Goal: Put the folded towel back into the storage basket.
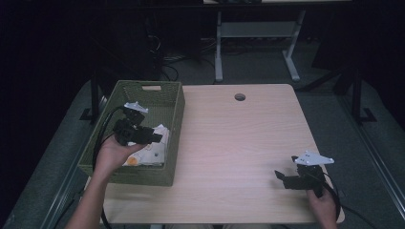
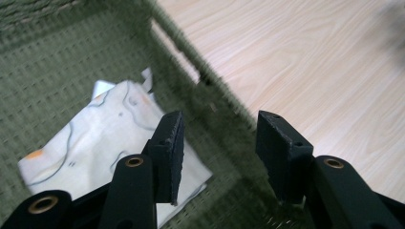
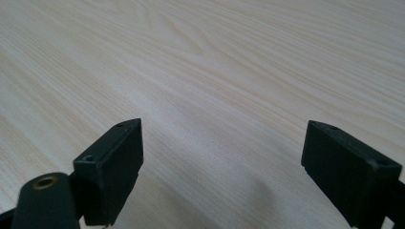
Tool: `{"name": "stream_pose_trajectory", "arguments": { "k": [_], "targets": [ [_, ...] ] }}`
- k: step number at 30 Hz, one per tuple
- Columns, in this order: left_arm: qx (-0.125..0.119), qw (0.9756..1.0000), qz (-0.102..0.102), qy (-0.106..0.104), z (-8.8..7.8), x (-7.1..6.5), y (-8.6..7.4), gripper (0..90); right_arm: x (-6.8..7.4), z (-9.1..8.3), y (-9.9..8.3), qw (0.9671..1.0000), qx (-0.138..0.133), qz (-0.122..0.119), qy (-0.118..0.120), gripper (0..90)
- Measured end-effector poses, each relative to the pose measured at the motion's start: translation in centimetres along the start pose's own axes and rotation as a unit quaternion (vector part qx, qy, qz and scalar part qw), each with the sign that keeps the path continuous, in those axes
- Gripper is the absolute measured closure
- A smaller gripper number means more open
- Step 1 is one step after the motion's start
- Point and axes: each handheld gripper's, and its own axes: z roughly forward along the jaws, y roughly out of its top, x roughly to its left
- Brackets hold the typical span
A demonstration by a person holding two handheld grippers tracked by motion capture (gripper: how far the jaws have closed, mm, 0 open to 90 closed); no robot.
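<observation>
A folded white cloth (image 1: 152, 149) with grey lines and orange spots lies on the bottom of the green woven basket (image 1: 175, 109). My left gripper (image 1: 156, 138) hangs over the basket, above the cloth, held by the person's left hand. In the left gripper view the cloth (image 2: 95, 138) lies below and left of my left gripper (image 2: 219, 150), whose jaws stand apart with nothing between them. My right gripper (image 1: 283, 178) rests low over the table's front right corner, jaws wide apart over bare wood, as the right gripper view (image 3: 224, 176) confirms.
The basket stands on the left edge of the light wooden table (image 1: 239, 143), which has a round cable hole (image 1: 239, 97) at the back. Beyond the table are a white desk frame (image 1: 258, 33) and dark floor.
</observation>
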Motion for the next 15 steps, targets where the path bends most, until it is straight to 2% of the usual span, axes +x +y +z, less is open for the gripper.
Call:
{"name": "stream_pose_trajectory", "arguments": {
  "k": [2, 6, 9, 10, 15],
  "targets": [
    [-0.014, 0.9997, -0.006, -0.020, 0.0, -0.1, 0.0, 53.8, 0.0, 0.0, 0.0, 1.0000, -0.001, -0.001, 0.000, 13.9],
    [-0.024, 0.9990, -0.005, -0.037, 0.0, -0.3, 0.1, 53.5, 0.0, 0.0, 0.0, 1.0000, -0.002, -0.003, -0.001, 13.9],
    [-0.039, 0.9975, -0.009, -0.058, 0.0, -0.6, 0.2, 53.0, -0.1, 0.0, 0.0, 1.0000, -0.002, -0.003, -0.001, 13.9],
    [-0.049, 0.9963, -0.012, -0.070, 0.0, -0.6, 0.2, 52.9, -0.1, 0.0, 0.0, 1.0000, -0.002, -0.004, -0.001, 13.9],
    [-0.059, 0.9949, -0.008, -0.081, -0.1, -1.3, 0.4, 52.3, 0.0, 0.0, 0.0, 1.0000, -0.003, -0.002, -0.001, 13.9]
  ]
}}
